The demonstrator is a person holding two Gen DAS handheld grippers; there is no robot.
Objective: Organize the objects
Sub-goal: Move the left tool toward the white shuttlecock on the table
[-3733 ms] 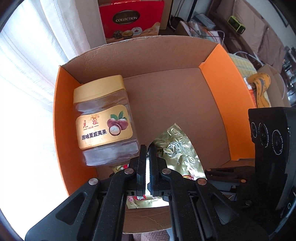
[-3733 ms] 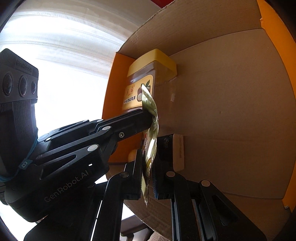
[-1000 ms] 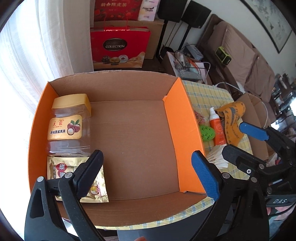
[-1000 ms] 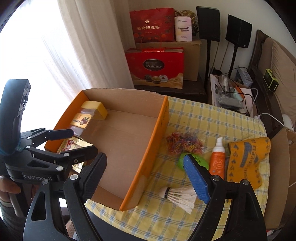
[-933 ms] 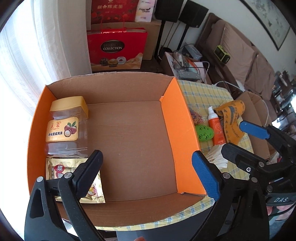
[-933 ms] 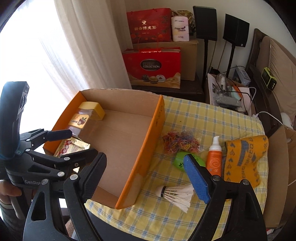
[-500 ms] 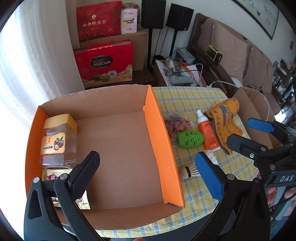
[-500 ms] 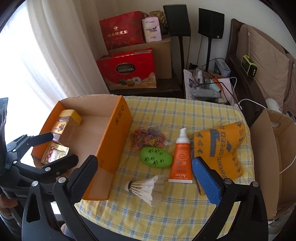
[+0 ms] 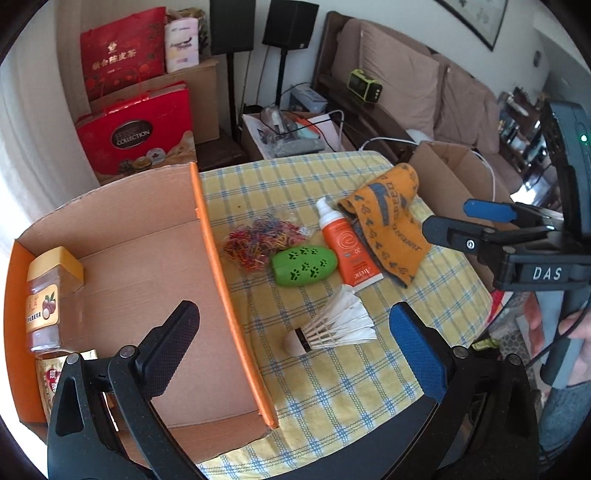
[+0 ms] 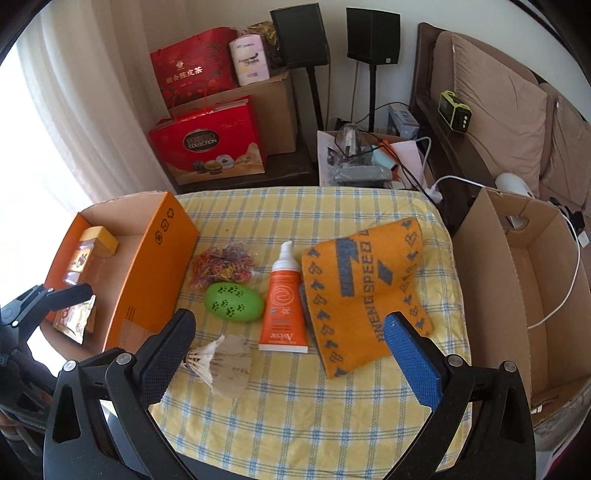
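An orange cardboard box (image 9: 216, 258) (image 10: 147, 266) on the checked tablecloth holds a yellow-lidded jar (image 9: 44, 295) (image 10: 86, 251) and a gold snack packet (image 9: 48, 380) (image 10: 75, 317). Right of the box lie a bag of coloured rubber bands (image 9: 260, 242) (image 10: 221, 264), a green paw-print egg (image 9: 304, 266) (image 10: 234, 302), an orange tube (image 9: 345, 251) (image 10: 282, 306), an orange towel (image 9: 388, 225) (image 10: 365, 280) and a white shuttlecock (image 9: 332, 328) (image 10: 218, 363). My left gripper (image 9: 295, 332) is open and empty above the box's right wall. My right gripper (image 10: 288, 332) is open and empty above the tube.
An open brown carton (image 10: 517, 288) stands right of the table. Red gift bags (image 10: 207, 144), a cardboard box and black speakers (image 10: 299, 35) stand behind, with a sofa (image 10: 517, 99) at the right. A white cable (image 10: 554, 295) hangs into the carton.
Both grippers let go of the gold packet, which now lies in the box by the jar. Both opened, pulled up and back, and swung right toward the loose items.
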